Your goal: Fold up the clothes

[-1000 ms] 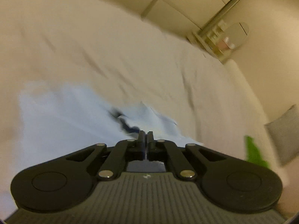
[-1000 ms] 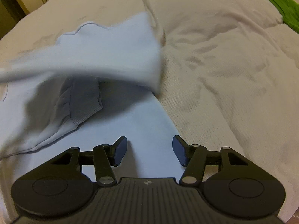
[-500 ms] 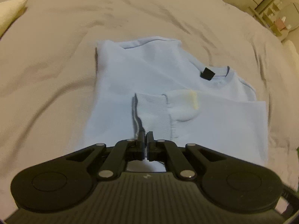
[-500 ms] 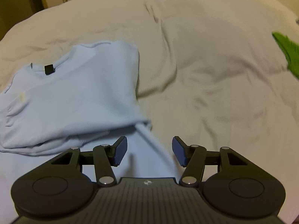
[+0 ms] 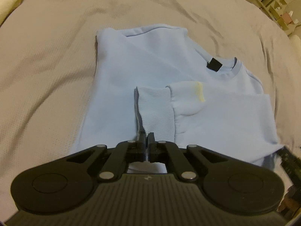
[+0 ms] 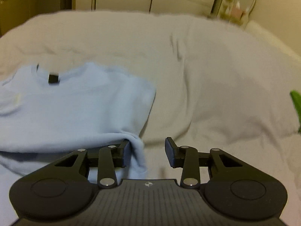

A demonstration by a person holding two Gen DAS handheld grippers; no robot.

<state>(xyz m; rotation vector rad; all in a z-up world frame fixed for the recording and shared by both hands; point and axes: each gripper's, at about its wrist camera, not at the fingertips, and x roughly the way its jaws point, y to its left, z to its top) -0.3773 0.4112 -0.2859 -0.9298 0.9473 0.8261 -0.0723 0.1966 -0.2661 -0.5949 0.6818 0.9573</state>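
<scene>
Sweatshirt cuff (image 5: 156,111) between left tongs (image 5: 148,139)

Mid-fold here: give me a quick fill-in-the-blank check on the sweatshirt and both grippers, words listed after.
1. The left gripper is shut on the sleeve's ribbed ____.
2. The sweatshirt lying on the bedspread is light ____.
3. The tag inside the collar is ____.
4. The right gripper is closing, with a fold of the sweatshirt against its ____ finger.

Missing words: cuff; blue; black; left

sweatshirt (image 5: 143,86): 1 | green cloth (image 6: 296,101): 1 | bedcover (image 5: 47,60): 1
</scene>
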